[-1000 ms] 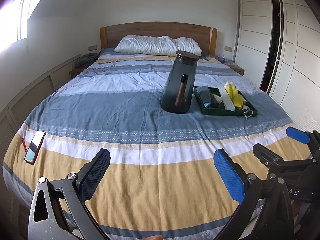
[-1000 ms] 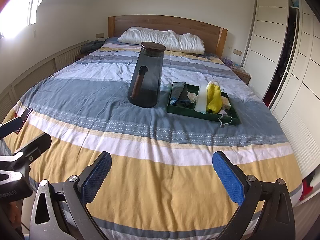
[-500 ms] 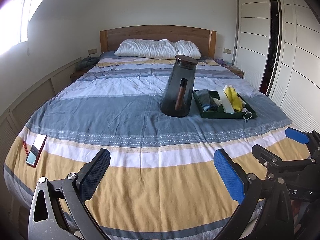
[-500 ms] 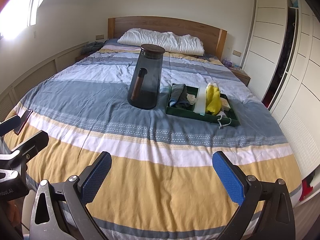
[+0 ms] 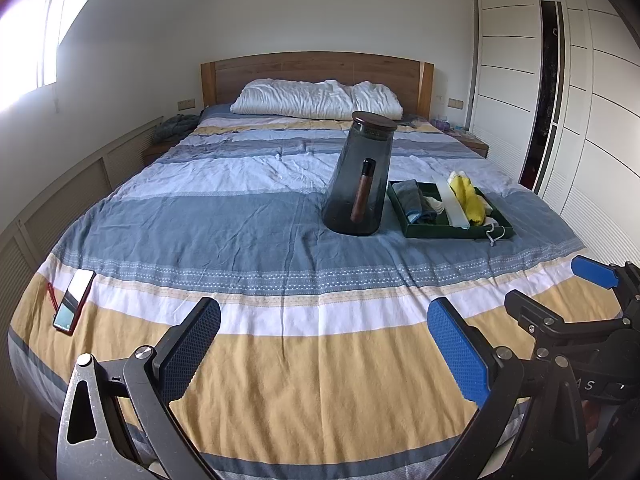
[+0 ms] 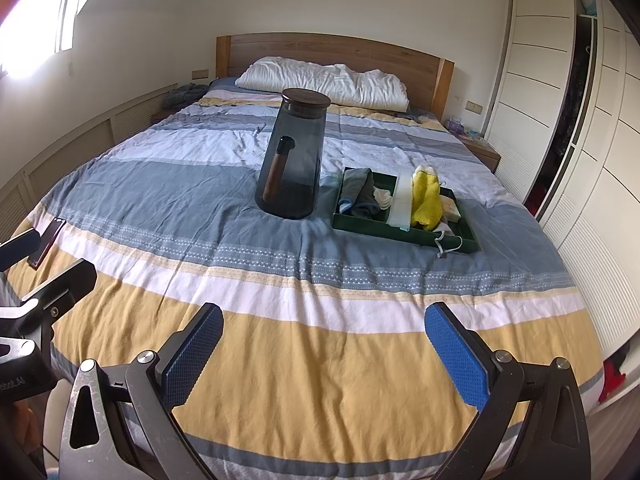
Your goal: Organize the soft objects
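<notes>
A dark green tray (image 5: 440, 233) (image 6: 372, 227) lies on the striped bed, right of centre. It holds a grey folded cloth (image 5: 409, 197) (image 6: 358, 191), a yellow cloth (image 5: 466, 197) (image 6: 426, 200), a pale flat strip (image 6: 402, 200) and a white face mask (image 6: 446, 240) hanging over its near edge. Just left of the tray stands a dark glass jug (image 5: 362, 178) (image 6: 294, 160) with a wooden handle and lid. My left gripper (image 5: 324, 344) and right gripper (image 6: 324, 344) hover open over the bed's foot, far from the tray, with nothing between their fingers.
A phone in a red case (image 5: 74, 300) lies near the bed's left edge. White pillows (image 5: 316, 98) rest against the wooden headboard. A white wardrobe (image 6: 560, 120) lines the right side. Low wall panels run along the left.
Both grippers have pulled back slightly from the bed; the jug and tray look a little farther away. Nothing on the bed has moved.
</notes>
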`<control>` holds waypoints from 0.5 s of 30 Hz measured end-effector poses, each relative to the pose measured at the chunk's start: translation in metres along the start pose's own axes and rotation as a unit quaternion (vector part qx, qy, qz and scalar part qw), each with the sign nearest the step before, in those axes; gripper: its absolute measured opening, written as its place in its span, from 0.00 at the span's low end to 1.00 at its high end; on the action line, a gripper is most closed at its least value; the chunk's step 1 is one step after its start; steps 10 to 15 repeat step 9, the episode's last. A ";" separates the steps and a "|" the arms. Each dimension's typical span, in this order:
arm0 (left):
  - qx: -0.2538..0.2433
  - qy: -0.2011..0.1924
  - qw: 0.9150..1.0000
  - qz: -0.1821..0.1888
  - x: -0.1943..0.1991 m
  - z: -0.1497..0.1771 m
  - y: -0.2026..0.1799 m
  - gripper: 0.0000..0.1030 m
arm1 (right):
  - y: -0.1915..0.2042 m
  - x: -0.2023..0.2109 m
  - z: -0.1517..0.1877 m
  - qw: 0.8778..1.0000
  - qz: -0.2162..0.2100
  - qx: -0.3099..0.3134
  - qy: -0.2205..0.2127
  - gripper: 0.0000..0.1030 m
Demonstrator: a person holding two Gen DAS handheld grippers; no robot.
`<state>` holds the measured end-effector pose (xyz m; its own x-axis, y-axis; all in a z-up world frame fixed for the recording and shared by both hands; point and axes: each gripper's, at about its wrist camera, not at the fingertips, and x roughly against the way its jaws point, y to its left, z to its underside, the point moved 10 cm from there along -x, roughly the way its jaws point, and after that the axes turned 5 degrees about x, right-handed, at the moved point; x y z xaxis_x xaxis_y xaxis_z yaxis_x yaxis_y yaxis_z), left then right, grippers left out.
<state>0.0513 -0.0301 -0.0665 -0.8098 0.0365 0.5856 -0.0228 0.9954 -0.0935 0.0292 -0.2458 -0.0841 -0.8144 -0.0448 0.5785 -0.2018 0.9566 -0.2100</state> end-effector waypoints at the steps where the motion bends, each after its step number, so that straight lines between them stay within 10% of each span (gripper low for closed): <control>1: 0.000 0.000 1.000 0.001 0.000 0.000 0.000 0.99 | 0.000 0.000 0.000 1.000 0.000 0.000 0.000 1.00; 15: 0.000 0.001 1.000 0.001 -0.001 0.000 0.001 0.99 | 0.000 0.000 0.000 1.000 -0.001 0.000 0.000 1.00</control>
